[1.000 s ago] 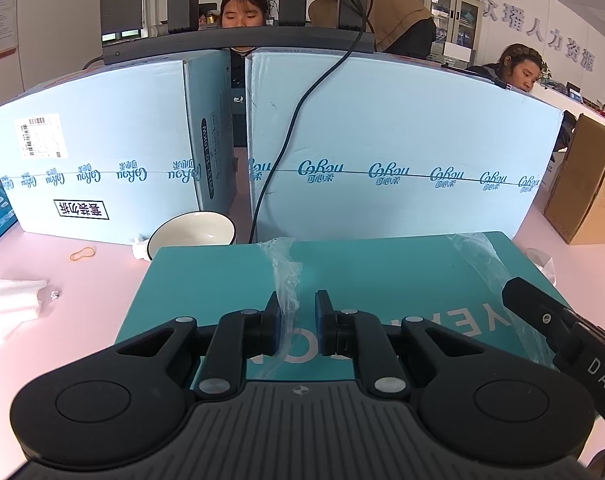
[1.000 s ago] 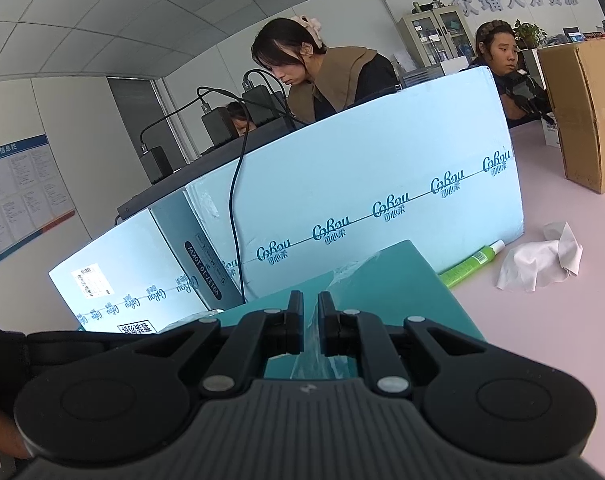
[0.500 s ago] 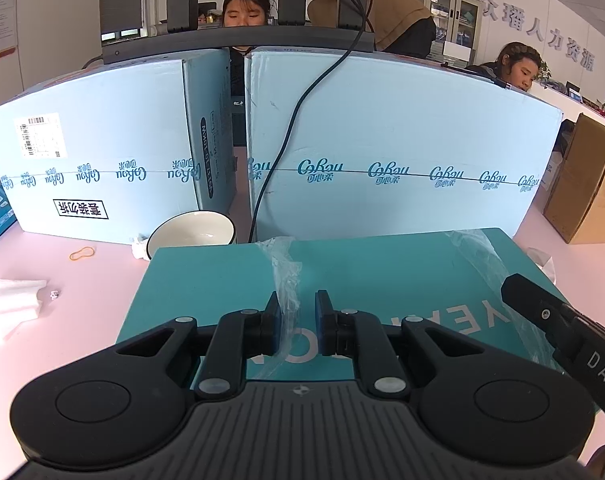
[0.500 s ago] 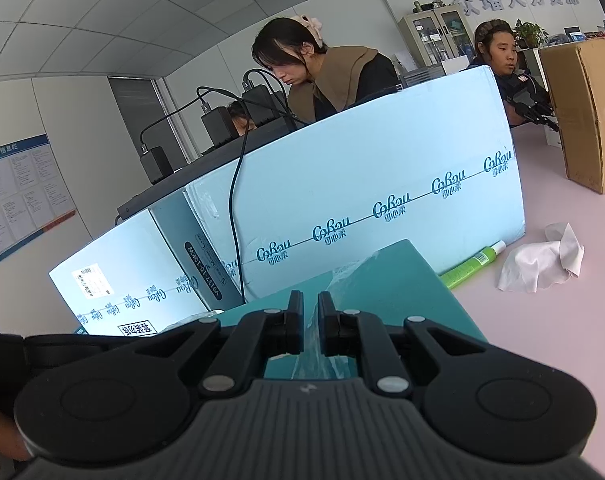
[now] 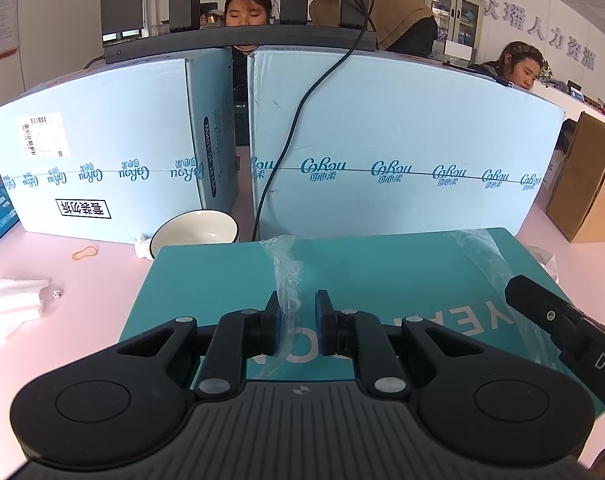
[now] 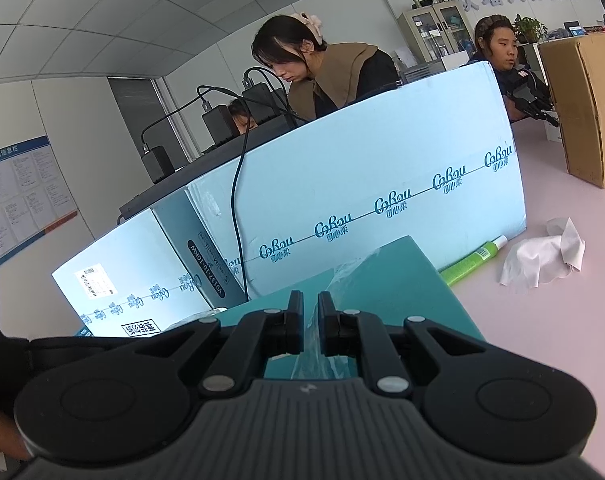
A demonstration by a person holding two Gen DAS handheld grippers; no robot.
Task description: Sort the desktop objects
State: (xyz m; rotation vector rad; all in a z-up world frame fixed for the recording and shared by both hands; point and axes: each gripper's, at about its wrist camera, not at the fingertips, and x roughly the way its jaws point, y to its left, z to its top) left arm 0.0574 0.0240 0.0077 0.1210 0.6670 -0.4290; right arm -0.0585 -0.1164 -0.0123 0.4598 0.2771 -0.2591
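A flat teal box [image 5: 382,272] with loose clear tape strips lies on the pink desk; it also shows in the right wrist view [image 6: 382,284]. My left gripper [image 5: 298,320] sits over the box's near edge, its jaws close together around a clear tape strip [image 5: 287,280]. My right gripper [image 6: 310,326] is at the box's right side, its jaws narrowly apart around another tape strip; its body shows in the left wrist view [image 5: 562,328]. A white bowl [image 5: 194,232] stands behind the box's left corner.
Two tall light-blue cartons [image 5: 382,140] wall off the back of the desk. White tissues [image 5: 10,304], a rubber band [image 5: 84,254], a green tube [image 6: 470,260], a crumpled tissue [image 6: 542,254] and a brown carton [image 6: 586,104] lie around.
The teal box has shifted slightly; both grippers stay in place on it.
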